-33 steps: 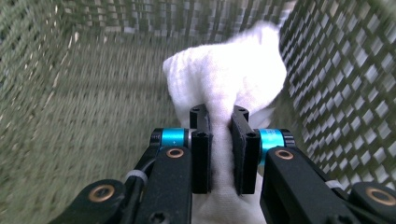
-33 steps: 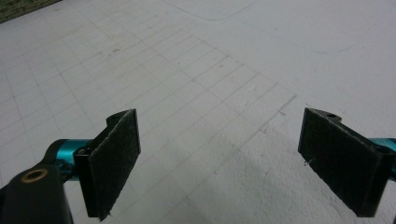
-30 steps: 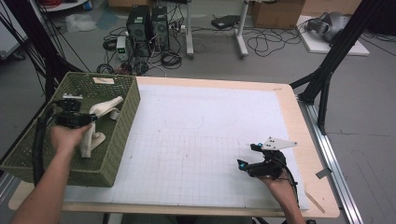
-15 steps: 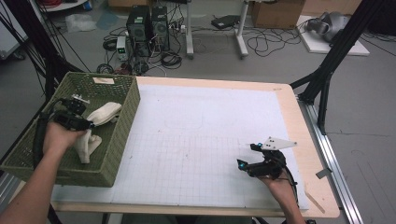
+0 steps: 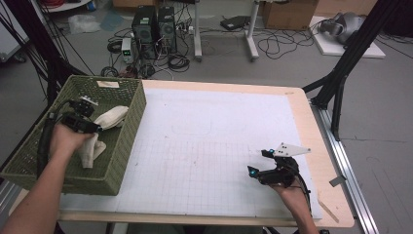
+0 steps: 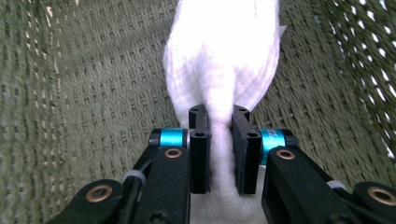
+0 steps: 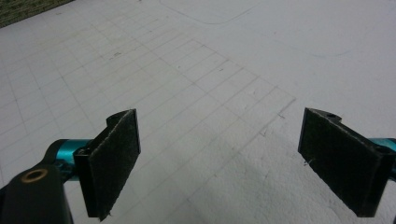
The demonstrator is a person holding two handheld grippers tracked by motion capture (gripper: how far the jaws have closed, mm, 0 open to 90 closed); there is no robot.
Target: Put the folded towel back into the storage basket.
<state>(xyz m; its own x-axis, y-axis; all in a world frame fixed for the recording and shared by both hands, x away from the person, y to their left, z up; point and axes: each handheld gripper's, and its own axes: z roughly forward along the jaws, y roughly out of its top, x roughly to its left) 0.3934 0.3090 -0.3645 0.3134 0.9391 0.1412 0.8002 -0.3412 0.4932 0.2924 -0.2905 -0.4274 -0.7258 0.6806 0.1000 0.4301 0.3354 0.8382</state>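
My left gripper (image 6: pixel 219 140) is clenched on a white sock (image 6: pixel 224 60), pinching its cloth inside the green woven basket (image 5: pixel 122 146) at the desk's left; my right gripper (image 7: pixel 233 158) rests released over the gridded white mat (image 5: pixel 204 146), well apart from the basket.

On the left of the surface (image 5: pixel 219 122) stands a green woven basket (image 5: pixel 127 131). Inside it, the left gripper (image 5: pixel 90 127) grips a white cloth (image 5: pixel 111 117), which is lifted above a second pale cloth (image 5: pixel 90 151) lying on the basket floor. The right gripper (image 5: pixel 260 163) rests on the white gridded mat near the front right corner, its fingers (image 5: pixel 253 171) apart, well away from the basket. Computer towers (image 5: pixel 155 27) and cables sit on the floor beyond.
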